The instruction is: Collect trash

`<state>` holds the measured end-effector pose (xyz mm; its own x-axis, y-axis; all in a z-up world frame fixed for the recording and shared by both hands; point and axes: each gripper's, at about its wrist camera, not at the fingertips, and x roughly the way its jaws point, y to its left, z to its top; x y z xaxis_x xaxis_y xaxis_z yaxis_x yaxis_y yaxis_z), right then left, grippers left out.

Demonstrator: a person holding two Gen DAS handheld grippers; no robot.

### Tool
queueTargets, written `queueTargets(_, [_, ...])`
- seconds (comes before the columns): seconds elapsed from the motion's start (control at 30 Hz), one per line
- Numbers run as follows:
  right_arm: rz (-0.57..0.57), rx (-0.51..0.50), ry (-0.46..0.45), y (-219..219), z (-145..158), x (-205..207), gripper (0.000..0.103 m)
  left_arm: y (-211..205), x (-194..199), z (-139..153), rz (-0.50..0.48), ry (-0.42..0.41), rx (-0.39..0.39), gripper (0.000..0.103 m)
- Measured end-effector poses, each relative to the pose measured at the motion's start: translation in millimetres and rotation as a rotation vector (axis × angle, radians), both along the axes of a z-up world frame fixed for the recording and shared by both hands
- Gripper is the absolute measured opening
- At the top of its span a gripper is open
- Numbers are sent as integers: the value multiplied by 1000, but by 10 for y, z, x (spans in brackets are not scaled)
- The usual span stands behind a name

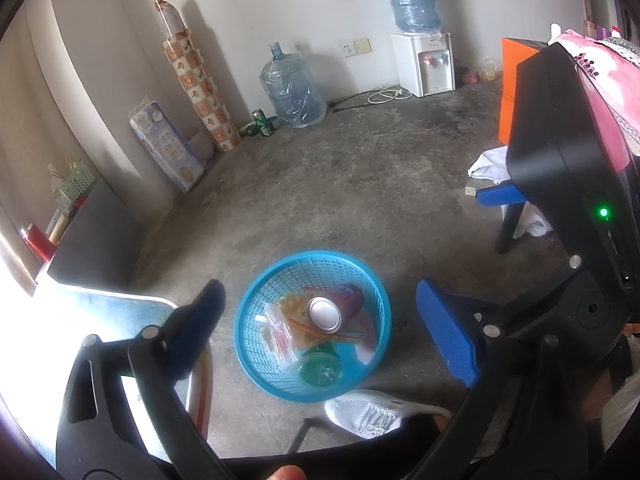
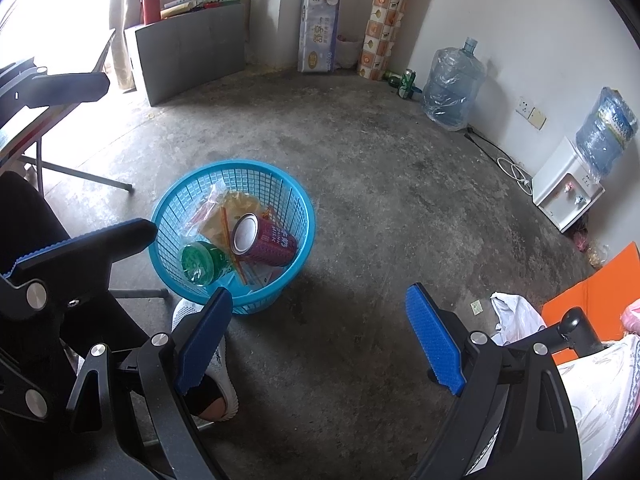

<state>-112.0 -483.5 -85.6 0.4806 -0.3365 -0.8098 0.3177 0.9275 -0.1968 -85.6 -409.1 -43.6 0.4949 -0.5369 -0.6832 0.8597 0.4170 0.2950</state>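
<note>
The blue mesh basket [image 2: 234, 236] stands on the concrete floor [image 2: 380, 208], just in front of a white shoe [image 1: 372, 414] of the person. Inside it, several pieces of trash are already gathered: 1 purple drink can [image 2: 266, 240] lying on its side, 1 green plastic bottle [image 2: 202, 262] beside it, and clear and yellow wrappers [image 2: 222, 216] underneath and behind them. The contents sit below the rim and nothing hangs over it.

The left gripper [image 1: 320, 312] is held above the basket with its blue pads spread wide apart and nothing between them. The right gripper [image 2: 320, 328] is likewise spread wide and empty, hanging over bare floor just to the side of the basket. No item is being carried at this moment.

From this, most of the collecting is judged to be done. What may be left is seen further out: a white crumpled plastic bag [image 2: 516, 316] and a small scrap of paper [image 2: 476, 307] lie on the floor near the right gripper, beside an orange panel [image 2: 592, 284]. Against the far wall, 1 green can [image 2: 407, 82] stands by a large water jug [image 2: 452, 84]; whether it counts as trash cannot be told. The bag is judged the likeliest next pick, being nearest to the open right gripper.
</note>
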Motion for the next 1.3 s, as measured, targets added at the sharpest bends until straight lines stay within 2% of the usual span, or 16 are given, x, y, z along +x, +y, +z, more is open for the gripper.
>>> queueTargets(1.3, [3,-1,10,6,-14,19,86,15,12,-13,-2,-3,3,92])
